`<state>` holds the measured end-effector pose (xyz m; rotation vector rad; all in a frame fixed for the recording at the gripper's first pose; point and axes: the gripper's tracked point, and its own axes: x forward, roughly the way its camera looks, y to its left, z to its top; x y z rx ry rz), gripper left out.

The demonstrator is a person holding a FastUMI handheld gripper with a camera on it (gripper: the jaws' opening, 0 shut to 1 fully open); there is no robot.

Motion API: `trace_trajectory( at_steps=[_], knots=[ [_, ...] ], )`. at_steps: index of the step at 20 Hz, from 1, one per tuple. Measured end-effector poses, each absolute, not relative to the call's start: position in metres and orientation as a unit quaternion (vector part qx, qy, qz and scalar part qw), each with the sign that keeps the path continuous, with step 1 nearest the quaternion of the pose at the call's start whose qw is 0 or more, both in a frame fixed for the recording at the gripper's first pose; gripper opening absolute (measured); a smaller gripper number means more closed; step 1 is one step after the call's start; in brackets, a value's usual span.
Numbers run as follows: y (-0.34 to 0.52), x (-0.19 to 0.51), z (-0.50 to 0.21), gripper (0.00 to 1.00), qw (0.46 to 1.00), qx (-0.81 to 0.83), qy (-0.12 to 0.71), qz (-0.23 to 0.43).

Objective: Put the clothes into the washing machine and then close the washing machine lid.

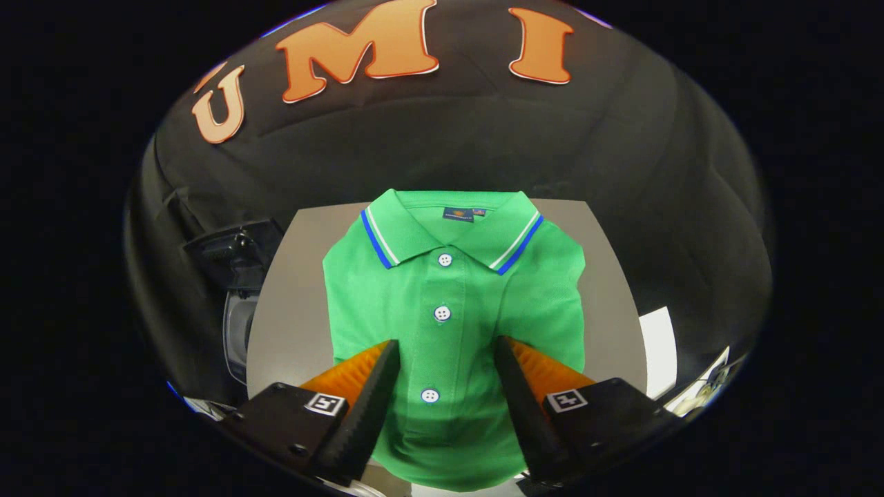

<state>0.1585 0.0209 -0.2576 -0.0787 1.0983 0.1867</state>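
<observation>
Clothes here means one folded green polo shirt (pixel 452 324), lying flat on a grey table (pixel 290 304) and reaching in between the fingers. Left of the table sits a dark, glossy object (pixel 238 276), possibly the washing machine. The gripper (pixel 445 386) hangs spread wide above the buttoned placket, grasping nothing. Soft knit could unfold or slip if its ribbed pads pinch only one layer.

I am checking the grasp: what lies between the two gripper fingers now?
In the gripper view, the open gripper straddles the folded green polo shirt; its button placket, with the lowest button, lies between the fingers.
</observation>
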Motion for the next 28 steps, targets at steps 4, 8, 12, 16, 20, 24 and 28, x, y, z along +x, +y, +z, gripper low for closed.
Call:
trace_trajectory(
  at_steps=[4, 8, 12, 16, 20, 24, 28],
  knots=[
    [0.025, 0.158, -0.257, 0.35, 0.842, -0.043, 0.528, 0.103],
    [0.026, 0.158, -0.257, 0.23, 0.848, -0.041, 0.519, 0.101],
    [0.025, 0.159, -0.255, 0.17, 0.855, -0.047, 0.507, 0.098],
    [0.026, 0.16, -0.253, 0.17, 0.879, -0.041, 0.463, 0.11],
    [0.028, 0.163, -0.242, 0.17, 0.926, -0.036, 0.358, 0.113],
    [0.036, 0.167, -0.225, 0.17, 0.956, -0.018, 0.27, 0.115],
    [0.049, 0.16, -0.197, 0.17, 0.968, 0.04, 0.206, 0.138]
  ],
)
